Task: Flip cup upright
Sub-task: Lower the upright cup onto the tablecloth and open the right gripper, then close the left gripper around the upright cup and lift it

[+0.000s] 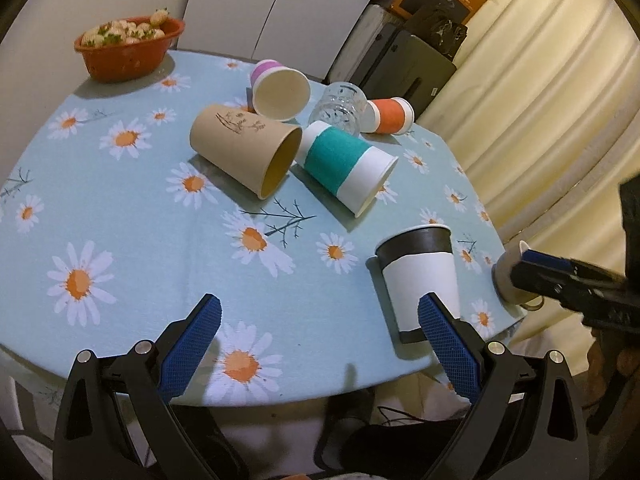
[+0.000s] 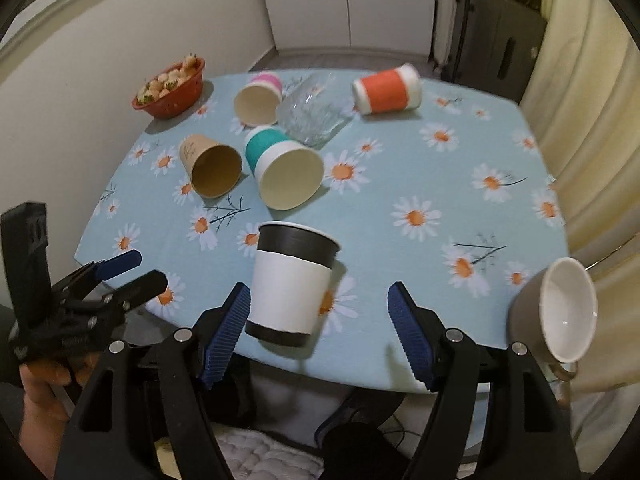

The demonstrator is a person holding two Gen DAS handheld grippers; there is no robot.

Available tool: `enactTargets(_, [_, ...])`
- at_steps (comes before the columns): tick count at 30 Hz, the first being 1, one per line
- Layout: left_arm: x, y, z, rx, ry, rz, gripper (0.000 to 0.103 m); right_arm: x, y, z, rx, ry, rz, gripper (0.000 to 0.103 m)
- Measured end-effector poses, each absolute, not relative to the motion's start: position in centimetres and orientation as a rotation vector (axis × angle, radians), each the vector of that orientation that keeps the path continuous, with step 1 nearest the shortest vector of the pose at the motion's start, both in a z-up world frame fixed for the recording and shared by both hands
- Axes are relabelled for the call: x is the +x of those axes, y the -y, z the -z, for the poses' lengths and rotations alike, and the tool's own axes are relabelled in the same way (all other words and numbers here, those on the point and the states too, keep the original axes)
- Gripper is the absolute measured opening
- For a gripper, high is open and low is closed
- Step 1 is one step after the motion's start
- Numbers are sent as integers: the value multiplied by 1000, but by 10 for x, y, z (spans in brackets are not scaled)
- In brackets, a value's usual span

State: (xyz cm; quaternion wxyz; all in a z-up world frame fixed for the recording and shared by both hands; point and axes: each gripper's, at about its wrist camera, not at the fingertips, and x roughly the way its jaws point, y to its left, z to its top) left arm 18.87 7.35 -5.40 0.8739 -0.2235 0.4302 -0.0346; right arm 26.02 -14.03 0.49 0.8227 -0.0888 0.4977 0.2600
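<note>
Right wrist: my right tool (image 2: 318, 316) is wide open, black-banded cup (image 2: 292, 284) upright between its fingers on counter (image 2: 400, 184). Left tool (image 1: 320, 320) wide open, empty.

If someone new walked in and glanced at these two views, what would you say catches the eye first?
Probably the scatter of tipped-over cups on the daisy tablecloth: a brown cup, a teal-banded cup and an orange-banded cup lie on their sides toward the far half. Nearer, a black-and-white cup stands upright at the front edge, between the fingers of the open right gripper. A red bowl of strawberries sits at the far left corner.
</note>
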Motion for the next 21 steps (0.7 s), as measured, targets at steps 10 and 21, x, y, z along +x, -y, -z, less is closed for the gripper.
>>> enactTargets(10, [221, -56, 47, -564, -999, 109, 96, 233, 182, -14, -156, -932, -480, 71])
enactTargets(21, [272, -2, 55, -506, -1206, 95, 95, 233, 225, 19, 71, -992, -534, 71])
